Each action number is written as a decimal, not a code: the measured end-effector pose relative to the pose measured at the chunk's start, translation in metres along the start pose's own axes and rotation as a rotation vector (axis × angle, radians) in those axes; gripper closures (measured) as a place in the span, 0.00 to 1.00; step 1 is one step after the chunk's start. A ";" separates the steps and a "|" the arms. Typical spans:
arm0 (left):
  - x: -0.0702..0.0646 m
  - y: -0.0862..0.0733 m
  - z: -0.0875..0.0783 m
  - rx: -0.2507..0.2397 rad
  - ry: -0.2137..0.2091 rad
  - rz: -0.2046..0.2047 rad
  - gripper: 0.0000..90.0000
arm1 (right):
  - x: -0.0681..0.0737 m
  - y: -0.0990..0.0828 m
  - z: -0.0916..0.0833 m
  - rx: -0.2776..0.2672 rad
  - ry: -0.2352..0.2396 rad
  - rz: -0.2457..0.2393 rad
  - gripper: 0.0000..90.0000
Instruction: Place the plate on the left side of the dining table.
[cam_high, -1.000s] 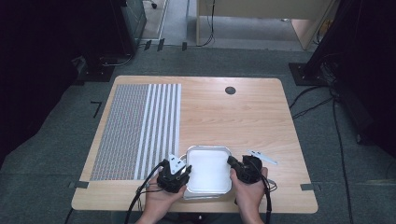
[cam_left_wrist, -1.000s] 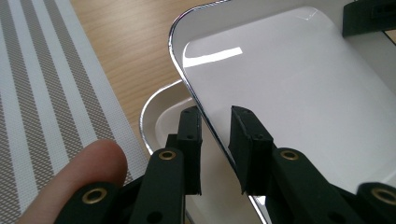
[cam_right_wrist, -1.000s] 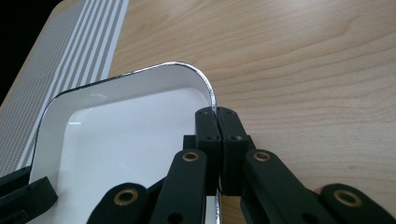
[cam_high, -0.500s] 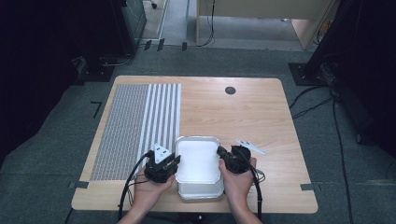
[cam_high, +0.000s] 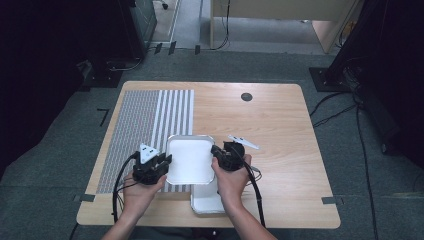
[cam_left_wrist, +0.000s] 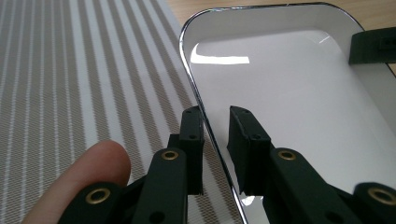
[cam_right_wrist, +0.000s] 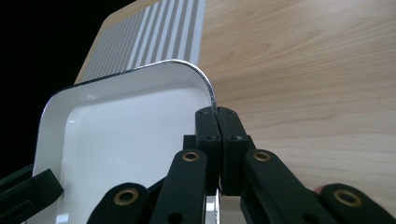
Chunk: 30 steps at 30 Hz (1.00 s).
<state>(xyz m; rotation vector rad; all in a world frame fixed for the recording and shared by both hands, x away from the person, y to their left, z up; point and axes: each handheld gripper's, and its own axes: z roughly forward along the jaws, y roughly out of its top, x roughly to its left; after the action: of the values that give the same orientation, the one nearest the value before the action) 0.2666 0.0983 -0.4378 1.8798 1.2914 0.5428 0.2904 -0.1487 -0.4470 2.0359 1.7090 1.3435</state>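
Note:
A white tray (cam_high: 190, 160) with a shiny metal rim hangs between my two grippers, above the edge of the striped placemat (cam_high: 150, 120). My left gripper (cam_high: 167, 162) is shut on the tray's left rim. In the left gripper view my left gripper (cam_left_wrist: 217, 133) has one jaw inside the tray (cam_left_wrist: 299, 84) and one outside. My right gripper (cam_high: 215, 152) is shut on the right rim. In the right gripper view my right gripper (cam_right_wrist: 216, 126) pinches the rim of the tray (cam_right_wrist: 126, 126) near a corner.
A second white tray (cam_high: 206, 202) lies on the wooden table (cam_high: 280, 125) at its front edge, partly under the held one and my right hand. A small dark round hole (cam_high: 246, 96) sits near the table's far edge. Cables trail from both grippers.
Both hands have carried the tray up, left and away from the front edge, over the placemat's edge. The tray that lay beneath it now shows.

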 end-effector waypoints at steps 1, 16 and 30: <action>0.004 0.000 0.000 -0.003 0.010 -0.004 0.84 | 0.007 0.001 0.007 0.009 0.007 0.000 1.00; 0.058 0.003 0.007 0.008 0.114 -0.047 0.84 | 0.051 0.010 0.063 0.066 0.015 -0.004 1.00; 0.093 0.005 0.031 0.054 0.193 -0.075 0.84 | 0.069 0.012 0.112 0.112 0.004 0.008 1.00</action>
<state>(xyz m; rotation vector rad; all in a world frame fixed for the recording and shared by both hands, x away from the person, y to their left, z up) 0.3282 0.1713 -0.4599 1.8501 1.5083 0.6686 0.3740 -0.0488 -0.4686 2.1019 1.8183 1.2825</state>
